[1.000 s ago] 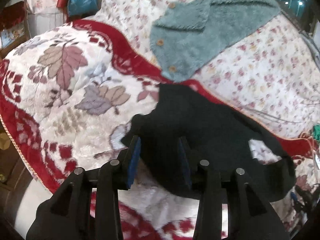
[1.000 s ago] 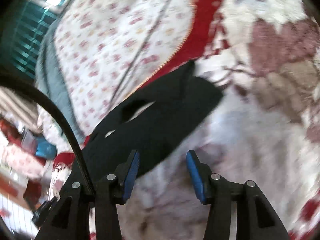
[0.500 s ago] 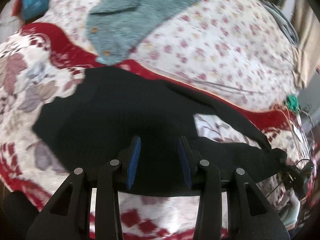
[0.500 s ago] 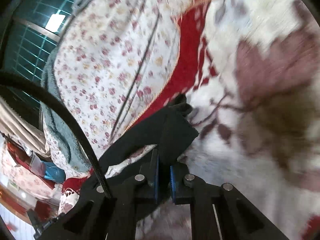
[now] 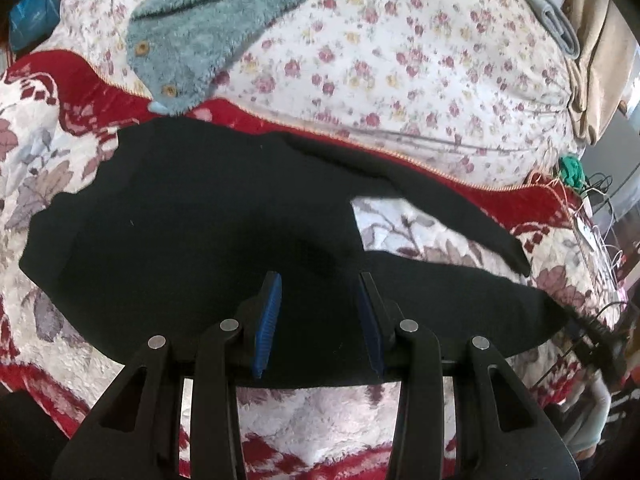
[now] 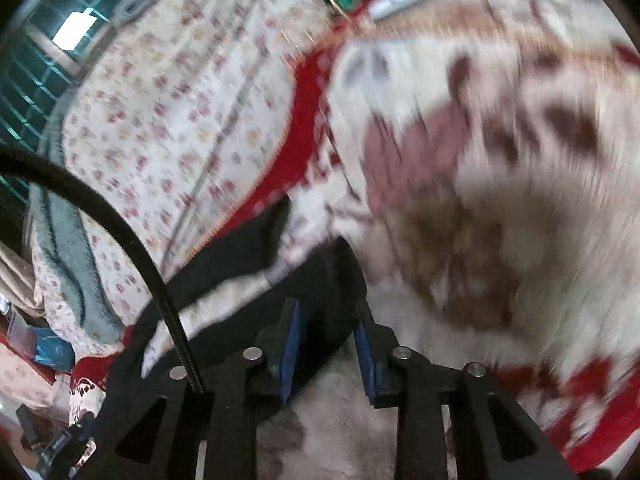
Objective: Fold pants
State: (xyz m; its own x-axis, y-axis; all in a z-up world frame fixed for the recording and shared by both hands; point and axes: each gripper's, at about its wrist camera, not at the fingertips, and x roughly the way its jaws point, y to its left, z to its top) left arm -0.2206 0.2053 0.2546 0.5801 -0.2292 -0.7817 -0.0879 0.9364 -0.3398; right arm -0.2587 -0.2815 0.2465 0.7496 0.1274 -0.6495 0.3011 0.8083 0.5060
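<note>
Jaws on both grippers stand apart, nothing pinched. Left gripper (image 5: 318, 322) hovers over the near edge of the black pants (image 5: 192, 224), blue pads (image 5: 267, 322) either side of bare cloth, no contact I can confirm. Right gripper (image 6: 326, 344) has its jaws spread with the hem end of 1 leg lying between and under them; view is motion-blurred, so I can't tell whether a pad touches the fabric.

Pants lie flat on the plush red-and-white leaf-pattern blanket (image 5: 48, 152), waist end to the left in the left wrist view, 2 legs splayed right with a wedge of blanket showing between them. Upper leg runs along the blanket's red border, close to the floral quilt (image 5: 400, 64). Teal fleece cardigan (image 5: 208, 28) sits on the quilt; its lower corner reaches the pants' top edge.

Handling, my read:
- Soft, limp knit, light. No stiffness, so it will sag from any single pinch point.
- Matte cloth on plush pile: likely clings and drags rather than slides. Lift, don't pull.
- Not fragile.
- Best holds: waistband corner for left, leg hem for right, both layers in the pinch.
- Risk: pads grabbing blanket pile along with the cloth.
</note>
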